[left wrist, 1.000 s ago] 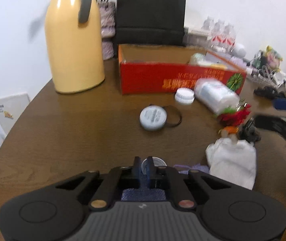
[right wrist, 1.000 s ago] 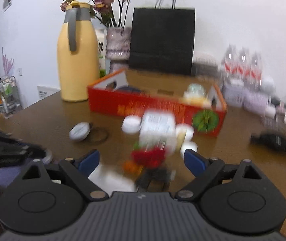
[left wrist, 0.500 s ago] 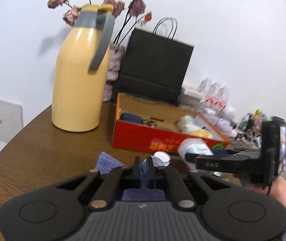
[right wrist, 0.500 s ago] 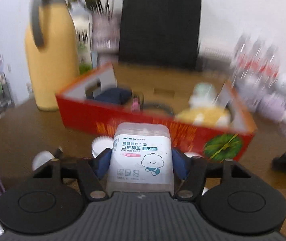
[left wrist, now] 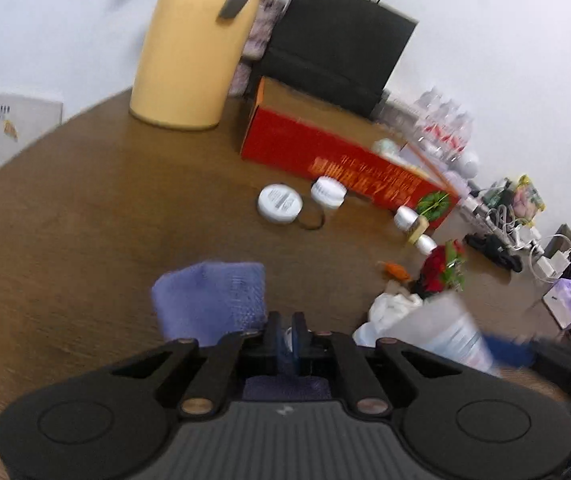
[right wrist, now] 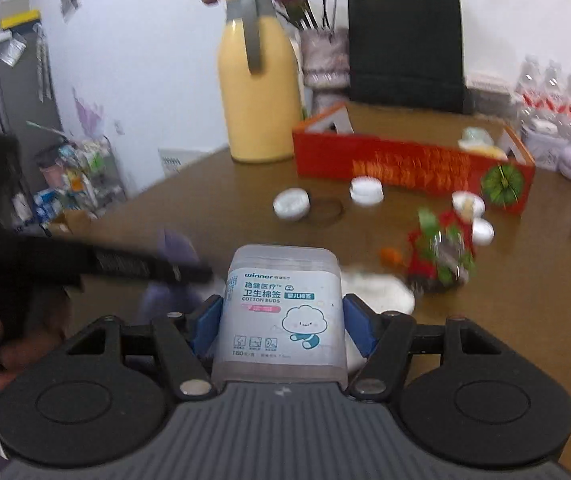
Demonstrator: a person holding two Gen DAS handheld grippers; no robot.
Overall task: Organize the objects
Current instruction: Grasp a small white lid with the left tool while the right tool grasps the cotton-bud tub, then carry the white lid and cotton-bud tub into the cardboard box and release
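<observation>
**A:** So what are the tongs doing? The right tongs are clamped on the cotton bud box, blue pads on its two side walls, held up off the desk on the near side of the red box. The left tongs are pinched nearly shut on the purple cloth, which flops out past the tips, also nearer than the red box.

**B:** I'd guess the cotton bud box is light, with smooth and slightly springy plastic, so it could slip. A side grip low on the walls seems right. The cloth is soft and limp, so any pinch will hold it.
</observation>
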